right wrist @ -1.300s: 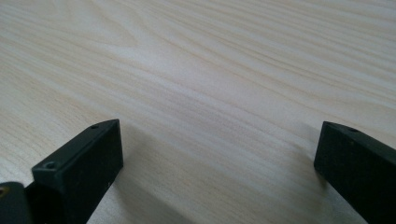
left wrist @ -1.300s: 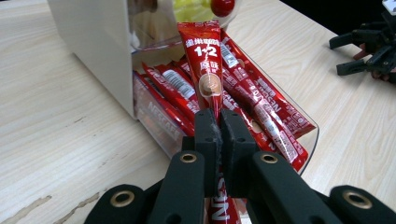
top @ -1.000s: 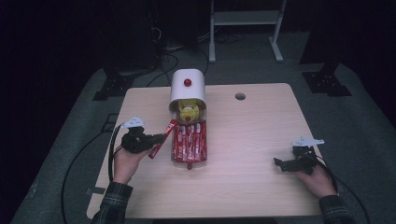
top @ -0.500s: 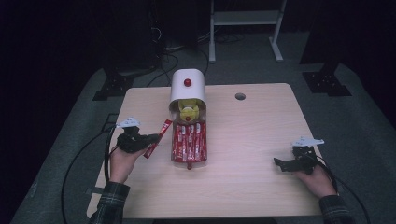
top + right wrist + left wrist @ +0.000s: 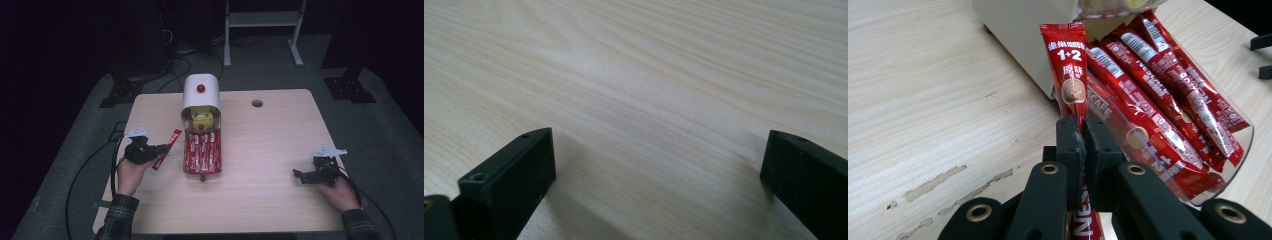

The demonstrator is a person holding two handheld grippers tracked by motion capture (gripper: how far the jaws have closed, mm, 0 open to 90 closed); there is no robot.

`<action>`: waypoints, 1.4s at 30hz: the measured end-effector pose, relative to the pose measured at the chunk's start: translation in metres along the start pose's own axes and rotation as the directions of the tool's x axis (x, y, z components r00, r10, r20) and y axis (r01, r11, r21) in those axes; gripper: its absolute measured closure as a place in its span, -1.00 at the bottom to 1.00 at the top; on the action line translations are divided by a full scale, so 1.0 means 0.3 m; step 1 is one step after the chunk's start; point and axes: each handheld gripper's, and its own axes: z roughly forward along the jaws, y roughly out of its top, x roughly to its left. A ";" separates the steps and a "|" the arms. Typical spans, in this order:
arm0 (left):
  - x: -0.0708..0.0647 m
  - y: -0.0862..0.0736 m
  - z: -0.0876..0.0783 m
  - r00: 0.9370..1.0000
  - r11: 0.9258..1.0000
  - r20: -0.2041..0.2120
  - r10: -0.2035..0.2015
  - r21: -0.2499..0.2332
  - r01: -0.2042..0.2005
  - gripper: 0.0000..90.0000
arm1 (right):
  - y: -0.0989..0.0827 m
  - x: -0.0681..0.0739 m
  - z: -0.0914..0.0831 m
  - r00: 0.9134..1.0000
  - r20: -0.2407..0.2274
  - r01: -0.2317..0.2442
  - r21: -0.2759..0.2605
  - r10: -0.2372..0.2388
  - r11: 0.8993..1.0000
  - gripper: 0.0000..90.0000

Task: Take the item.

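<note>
1 pale wooden table [image 5: 270, 150], dark room.

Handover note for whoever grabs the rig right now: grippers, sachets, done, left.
Left gripper: shut on one red sachet, held beside the tray's left edge.
Right gripper: open, nothing between the jaws, resting on the table at the right.
Other sachets lie in the clear tray in front of the white dispenser.
Done: one sachet gripped.
Left: whether it is going in or coming out I cannot tell; place it accordingly.
</note>
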 end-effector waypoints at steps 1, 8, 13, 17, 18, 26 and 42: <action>0.002 -0.002 0.002 1.000 1.000 -0.001 -0.001 0.001 0.001 0.92 | 0.000 0.000 0.000 1.000 0.000 0.000 0.000 0.000 1.000 -0.99; 0.018 -0.015 0.023 1.000 1.000 -0.018 -0.010 0.025 0.010 0.92 | 0.000 0.000 0.000 1.000 0.000 0.000 0.000 0.000 1.000 -0.99; 0.026 -0.022 0.035 0.999 0.999 -0.032 -0.014 0.044 0.016 0.92 | 0.000 0.000 0.000 1.000 0.000 -0.001 0.000 0.001 1.000 -0.99; 0.035 -0.031 0.046 0.999 0.998 -0.045 -0.020 0.062 0.023 0.92 | 0.000 0.000 0.000 1.000 0.000 -0.001 0.000 0.001 1.000 -0.99; 0.035 -0.031 0.046 0.999 0.998 -0.045 -0.020 0.062 0.023 0.92 | 0.000 0.000 0.000 1.000 0.000 -0.001 0.000 0.001 1.000 -0.99; 0.042 -0.041 0.074 0.998 0.994 -0.070 -0.010 0.107 0.018 0.92 | 0.000 0.000 0.000 1.000 0.000 -0.001 0.000 0.001 1.000 -0.99; 0.048 -0.055 0.117 0.995 0.984 -0.099 -0.002 0.175 0.019 0.92 | 0.000 0.000 0.000 1.000 0.000 0.000 0.000 0.000 1.000 -0.99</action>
